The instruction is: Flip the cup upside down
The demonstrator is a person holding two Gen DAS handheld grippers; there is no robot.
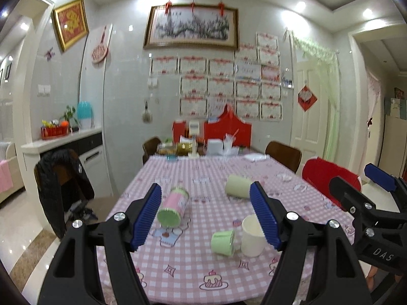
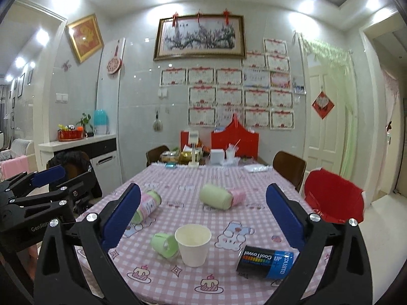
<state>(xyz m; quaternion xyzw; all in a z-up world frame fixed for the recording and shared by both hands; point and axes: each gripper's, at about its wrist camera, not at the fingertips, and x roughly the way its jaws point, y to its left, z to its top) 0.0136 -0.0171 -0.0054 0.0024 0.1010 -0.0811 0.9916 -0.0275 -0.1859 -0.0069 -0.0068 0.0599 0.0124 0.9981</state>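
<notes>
A white paper cup (image 2: 193,244) stands upright, mouth up, on the pink checked tablecloth (image 2: 193,287); it also shows in the left wrist view (image 1: 250,239), partly behind my left gripper's right finger. My right gripper (image 2: 203,218) is open and empty, held above and short of the cup. My left gripper (image 1: 206,216) is open and empty, also short of the cup. The right gripper shows at the right edge of the left wrist view (image 1: 361,185), and the left gripper at the left edge of the right wrist view (image 2: 51,178).
A small green cup (image 2: 164,245) lies on its side touching the white cup. A pink and green canister (image 2: 146,207), a pale green cup (image 2: 216,199) and a blue and black can (image 2: 265,261) lie on the table. Chairs (image 2: 330,198) ring it; clutter (image 2: 218,152) at the far end.
</notes>
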